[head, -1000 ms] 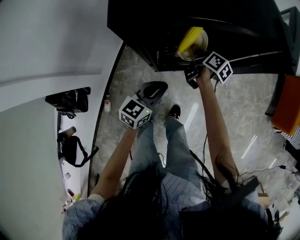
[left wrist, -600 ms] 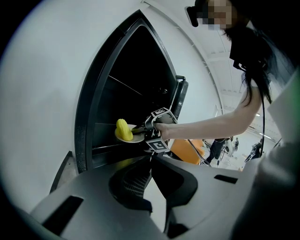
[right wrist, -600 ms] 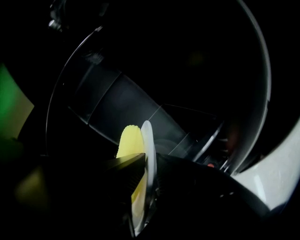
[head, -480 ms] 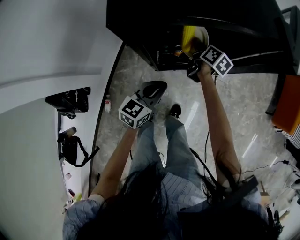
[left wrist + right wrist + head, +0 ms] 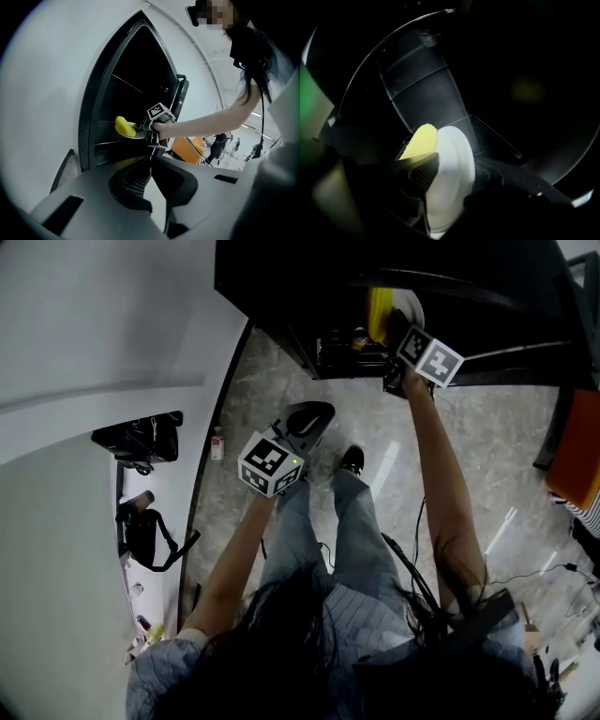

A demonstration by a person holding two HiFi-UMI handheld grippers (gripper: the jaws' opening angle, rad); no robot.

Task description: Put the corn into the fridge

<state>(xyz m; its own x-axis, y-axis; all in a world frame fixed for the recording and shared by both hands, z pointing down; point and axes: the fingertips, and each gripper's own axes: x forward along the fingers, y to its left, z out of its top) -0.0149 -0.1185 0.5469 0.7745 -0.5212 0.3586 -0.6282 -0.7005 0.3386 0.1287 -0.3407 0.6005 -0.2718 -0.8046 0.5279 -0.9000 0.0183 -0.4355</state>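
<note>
The corn (image 5: 379, 313) lies on a white plate (image 5: 411, 304) just inside the dark, open fridge (image 5: 281, 277), up at one o'clock in my head view. It sits on the plate's nine o'clock side. In the left gripper view the plate is over the front of a shelf (image 5: 110, 145). My right gripper (image 5: 451, 180) reaches in from the plate's six o'clock. Its jaws have just been opening and stand apart, with the plate's rim between them and one jaw tip beside the corn. My left gripper (image 5: 150, 161) hangs outside the fridge at seven o'clock from the plate, above the stone floor (image 5: 469, 456), jaws together and empty.
</note>
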